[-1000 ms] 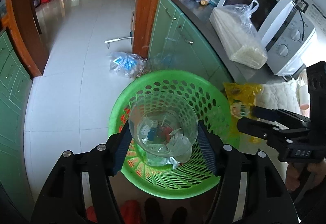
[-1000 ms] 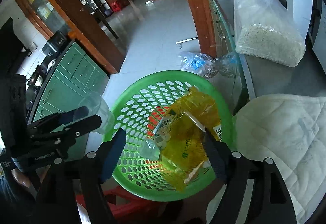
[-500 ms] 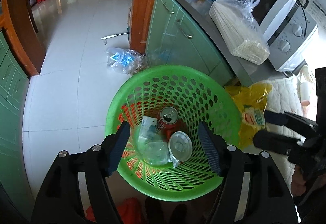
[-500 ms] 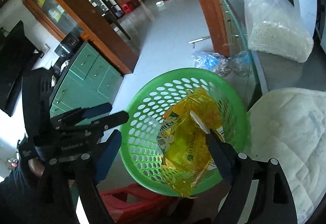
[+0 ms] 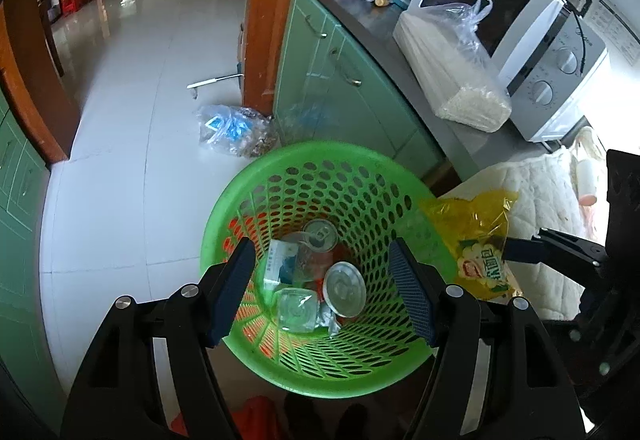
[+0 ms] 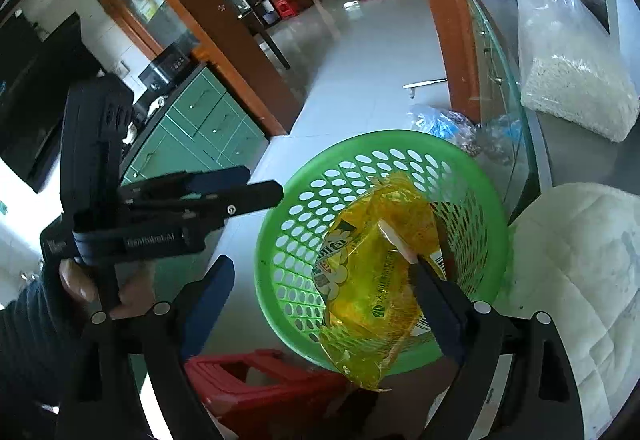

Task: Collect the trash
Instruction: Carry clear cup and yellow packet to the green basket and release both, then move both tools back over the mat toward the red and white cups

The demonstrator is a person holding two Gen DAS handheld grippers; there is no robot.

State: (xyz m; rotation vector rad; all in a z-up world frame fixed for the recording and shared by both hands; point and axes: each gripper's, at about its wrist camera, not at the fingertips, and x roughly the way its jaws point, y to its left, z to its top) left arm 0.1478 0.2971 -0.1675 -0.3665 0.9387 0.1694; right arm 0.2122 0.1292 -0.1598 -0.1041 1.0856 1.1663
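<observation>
A green perforated basket [image 5: 352,175] [image 6: 288,240] stands below both grippers and holds cans [image 5: 345,288], a clear plastic cup [image 5: 298,308] and a small carton [image 5: 278,266]. My left gripper [image 5: 322,292] is open and empty above the basket; it also shows in the right wrist view [image 6: 256,185]. My right gripper [image 6: 320,304] has its jaws wide apart. A yellow snack wrapper [image 6: 372,292] hangs against its right finger [image 6: 436,300] over the basket's rim. The wrapper also shows in the left wrist view [image 5: 476,248], at the right gripper's tips.
A green cabinet counter [image 5: 400,51] carries a bag of rice [image 5: 452,79] and a microwave [image 5: 532,39]. A white quilted cloth [image 6: 572,280] lies right of the basket. A plastic bag [image 5: 236,127] lies on the tiled floor. A red stool [image 6: 260,372] stands under the basket.
The clear cup left my left gripper and now lies in the basket; the left jaws stand open. My right gripper's jaws have spread, with the yellow wrapper still against the right finger.
</observation>
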